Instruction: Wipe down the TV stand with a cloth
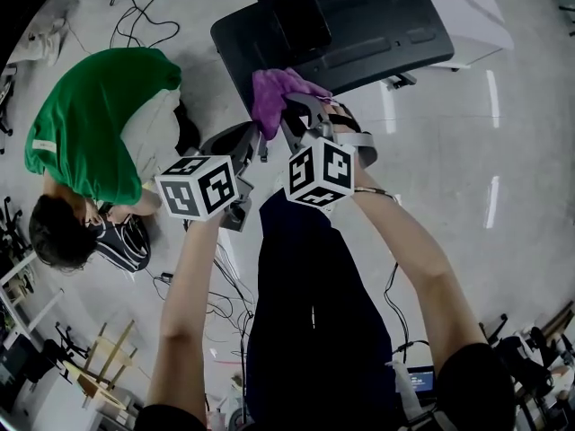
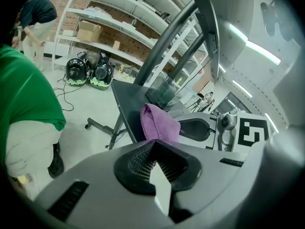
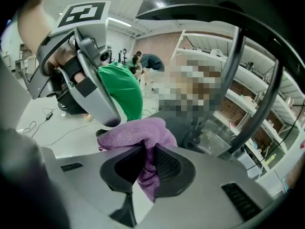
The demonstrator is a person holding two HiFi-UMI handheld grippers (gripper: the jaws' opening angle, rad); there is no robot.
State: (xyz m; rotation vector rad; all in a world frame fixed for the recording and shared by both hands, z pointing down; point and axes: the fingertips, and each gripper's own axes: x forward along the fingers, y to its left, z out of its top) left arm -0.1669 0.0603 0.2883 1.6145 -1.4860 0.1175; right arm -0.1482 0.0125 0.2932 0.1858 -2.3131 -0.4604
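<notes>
Cloth [image 1: 275, 92] clamped in right gripper [image 3: 145, 149], apparently resting on TV stand's [image 1: 377, 25] near edge; left gripper [image 2: 153, 144] closed, empty.

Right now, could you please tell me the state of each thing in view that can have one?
Left gripper: shut, nothing between its jaws.
Right gripper: shut on the purple cloth.
Purple cloth: bunched, pinched in the right gripper at the near edge of the TV stand's base.
TV stand: standing on the floor, dark base flat.
Person in green top: bent over beside the stand.
</notes>
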